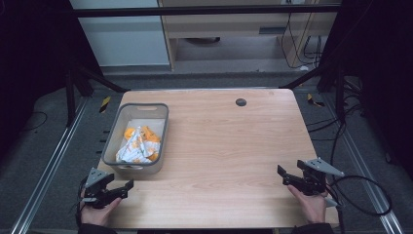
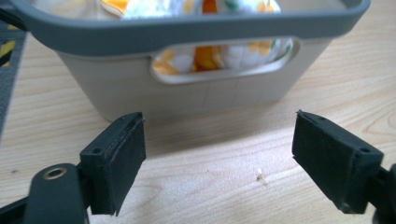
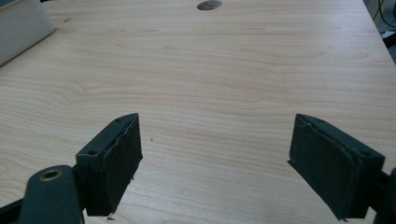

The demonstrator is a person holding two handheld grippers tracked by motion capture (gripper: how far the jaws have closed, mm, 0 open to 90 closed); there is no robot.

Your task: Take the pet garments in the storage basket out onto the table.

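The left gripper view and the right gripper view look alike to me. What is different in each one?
The left gripper view has the grey basket up close, with orange and white cloth peeking through its handle hole. The right gripper view has the small dark round cap at the far end of the table, and just a corner of the basket. Both have the wooden table and an open tool, the left tool and the right tool, holding nothing.

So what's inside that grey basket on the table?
The grey basket holds crumpled white and orange packets, which also show through its handle slot in the left gripper view. The pile covers whatever lies under it and most of the floor.
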